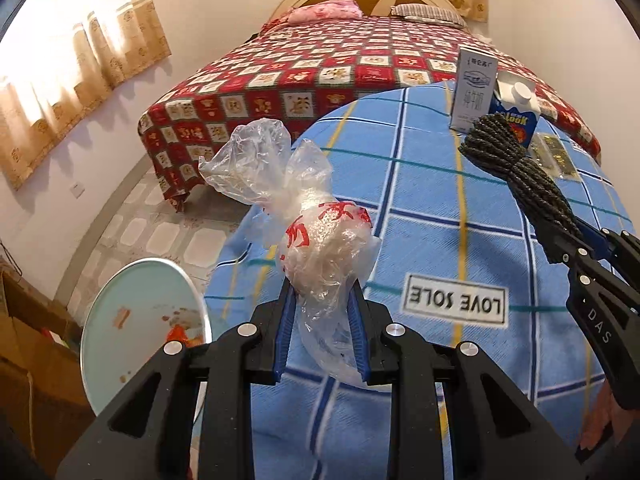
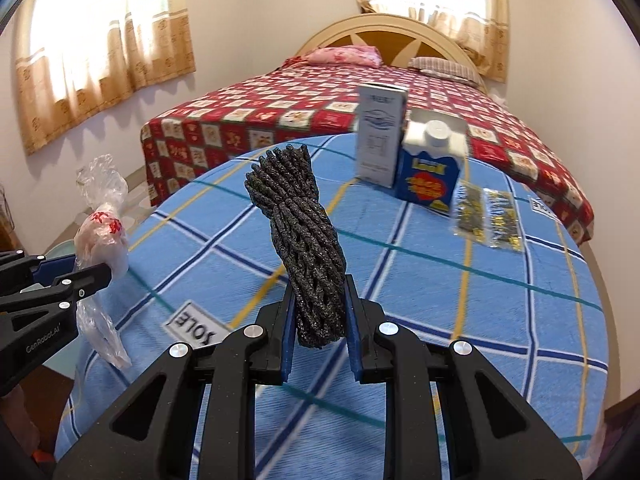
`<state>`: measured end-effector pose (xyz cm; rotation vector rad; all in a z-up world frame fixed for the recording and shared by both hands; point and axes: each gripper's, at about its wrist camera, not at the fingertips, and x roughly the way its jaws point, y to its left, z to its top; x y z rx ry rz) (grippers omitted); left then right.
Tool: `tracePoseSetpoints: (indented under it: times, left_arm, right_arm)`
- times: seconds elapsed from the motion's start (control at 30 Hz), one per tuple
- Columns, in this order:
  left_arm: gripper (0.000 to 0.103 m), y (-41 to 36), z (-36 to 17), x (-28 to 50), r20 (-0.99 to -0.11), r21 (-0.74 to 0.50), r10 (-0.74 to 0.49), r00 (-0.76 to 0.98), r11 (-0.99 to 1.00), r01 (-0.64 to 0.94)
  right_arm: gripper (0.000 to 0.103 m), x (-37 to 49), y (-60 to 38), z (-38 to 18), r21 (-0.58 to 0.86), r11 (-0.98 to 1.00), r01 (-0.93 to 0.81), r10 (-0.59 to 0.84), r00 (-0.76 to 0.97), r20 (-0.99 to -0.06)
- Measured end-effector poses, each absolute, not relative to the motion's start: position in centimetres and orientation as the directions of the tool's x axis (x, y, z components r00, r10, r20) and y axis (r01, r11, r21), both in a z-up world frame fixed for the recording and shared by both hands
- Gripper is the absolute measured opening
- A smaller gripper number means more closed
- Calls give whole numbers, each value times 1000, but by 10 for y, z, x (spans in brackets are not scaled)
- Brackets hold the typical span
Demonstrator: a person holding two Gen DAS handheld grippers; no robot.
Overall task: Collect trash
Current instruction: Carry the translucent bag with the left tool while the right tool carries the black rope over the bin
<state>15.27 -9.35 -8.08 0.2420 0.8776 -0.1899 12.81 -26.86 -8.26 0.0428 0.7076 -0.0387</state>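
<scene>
My left gripper [image 1: 320, 300] is shut on a crumpled clear plastic bag [image 1: 316, 240] with red characters, held above the blue checked cloth [image 1: 440, 208]. My right gripper [image 2: 320, 292] is shut on a dark bundle of twisted rope [image 2: 304, 232], which stands up between the blue pads. In the left wrist view the rope bundle [image 1: 516, 164] and the right gripper [image 1: 560, 236] show at the right edge. In the right wrist view the plastic bag [image 2: 104, 232] and the left gripper [image 2: 104, 272] show at the left edge.
On the far side of the cloth stand a white carton [image 2: 380, 136] and a blue carton [image 2: 432, 172] with a white cap, with shiny wrappers [image 2: 488, 216] lying beside them. A pale round bin [image 1: 140, 328] sits on the floor at left. A red patterned bed [image 1: 320, 64] lies beyond.
</scene>
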Motion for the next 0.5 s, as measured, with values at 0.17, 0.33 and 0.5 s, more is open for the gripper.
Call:
tracePoseSetpoints:
  times: [0.17, 0.33, 0.5]
  left_arm:
    - [26, -74, -79, 145, -773, 126, -56, 632, 963, 239]
    - [26, -59, -78, 136, -769, 120, -54, 637, 966, 227]
    - [26, -45, -76, 130, -762, 117, -48, 645, 970, 211]
  right_arm:
    - [22, 125, -249, -79, 10, 1000, 17, -7, 763, -646]
    - [22, 120, -232, -77, 0, 1000, -4, 3, 767, -641]
    - [22, 116, -216, -77, -9, 1000, -27, 14, 767, -642]
